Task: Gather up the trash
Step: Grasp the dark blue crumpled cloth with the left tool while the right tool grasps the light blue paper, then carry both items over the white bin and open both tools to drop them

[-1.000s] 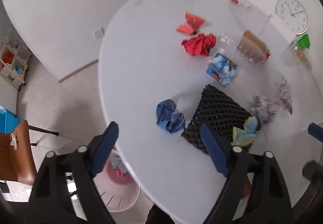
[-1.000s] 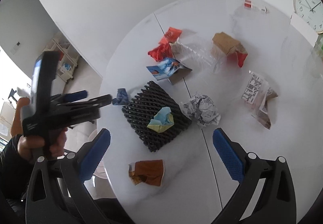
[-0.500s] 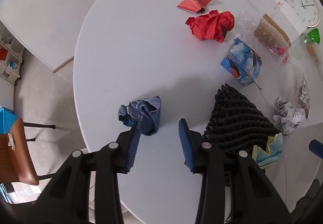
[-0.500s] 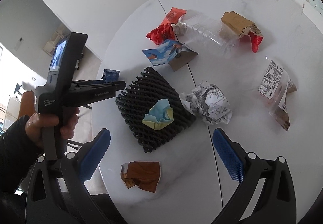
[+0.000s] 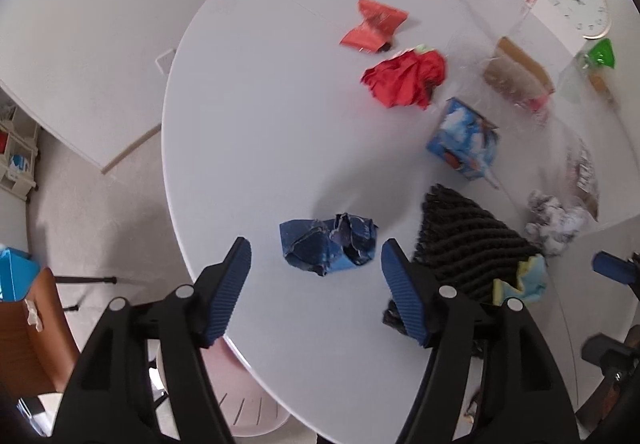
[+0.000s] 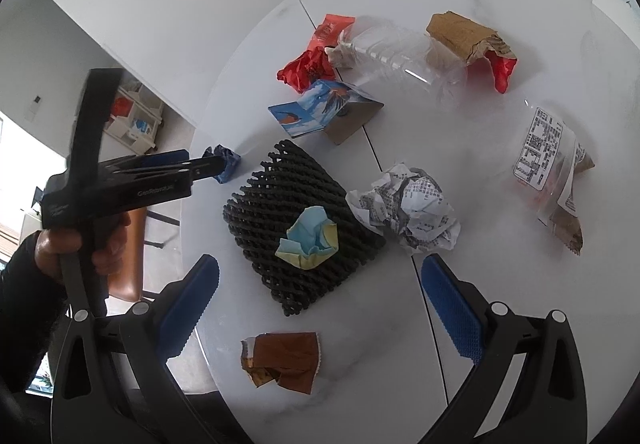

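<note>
A crumpled dark blue wrapper point(image 5: 332, 240) lies near the left edge of the white round table point(image 5: 260, 104). My left gripper point(image 5: 316, 250) points steeply down over it. Its jaws are opening, the wrapper sits between the fingertips, and the pads do not touch it. In the right wrist view, a hand holds the left gripper point(image 6: 218, 166) at that wrapper point(image 6: 229, 160). My right gripper point(image 6: 320, 266) stands open and holds nothing. It hovers over a black foam net point(image 6: 264, 196) that carries a blue-yellow paper wad point(image 6: 312, 238). A brown wrapper point(image 6: 286, 358) lies nearer the camera.
Further trash lies on the table: crumpled printed paper point(image 6: 408, 204), a bird-print card point(image 6: 320, 110), red wrappers point(image 5: 404, 80), a clear bottle point(image 6: 400, 48), a brown paper bag point(image 6: 460, 32) and a labelled plastic bag point(image 6: 552, 156). A pink bin point(image 5: 248, 404) stands below the table edge beside a brown chair point(image 5: 28, 320).
The left jaws narrowed beside the blue wrapper, then widened again, and the wrapper now lies between the tips. The right gripper sank a little toward the table.
</note>
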